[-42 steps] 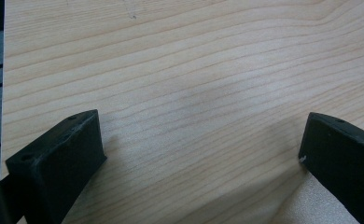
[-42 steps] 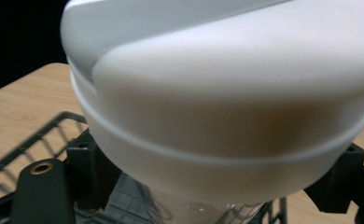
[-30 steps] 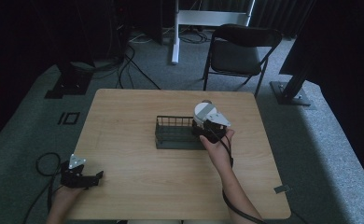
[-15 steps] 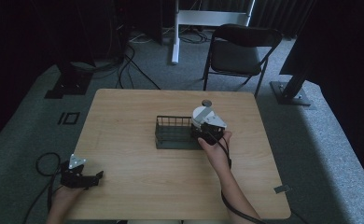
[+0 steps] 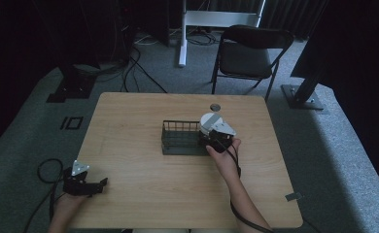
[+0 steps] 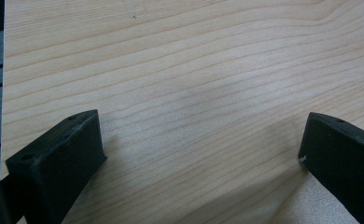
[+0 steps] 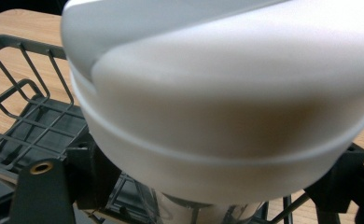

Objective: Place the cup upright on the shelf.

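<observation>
A white round bowl-like object (image 5: 208, 120) hangs tilted over the right end of a dark wire rack (image 5: 180, 138) at the middle of the table. My right gripper (image 5: 209, 137) is shut on it. In the right gripper view the white object (image 7: 227, 93) looms very close between the two black jaws of that gripper (image 7: 213, 186), with the rack's wires (image 7: 26, 121) below and to the left. My left gripper (image 5: 98, 186) rests at the table's front left edge. It is open, and in its own view the left gripper (image 6: 201, 154) has only bare wood between its fingers.
A small dark round disc (image 5: 215, 107) lies on the wooden table (image 5: 144, 184) behind the rack. A folding chair (image 5: 249, 53) stands beyond the far edge. Cables trail over the carpet at the left and back.
My right gripper has shifted slightly left with the white object, further over the rack's right end. The left gripper has stayed put.
</observation>
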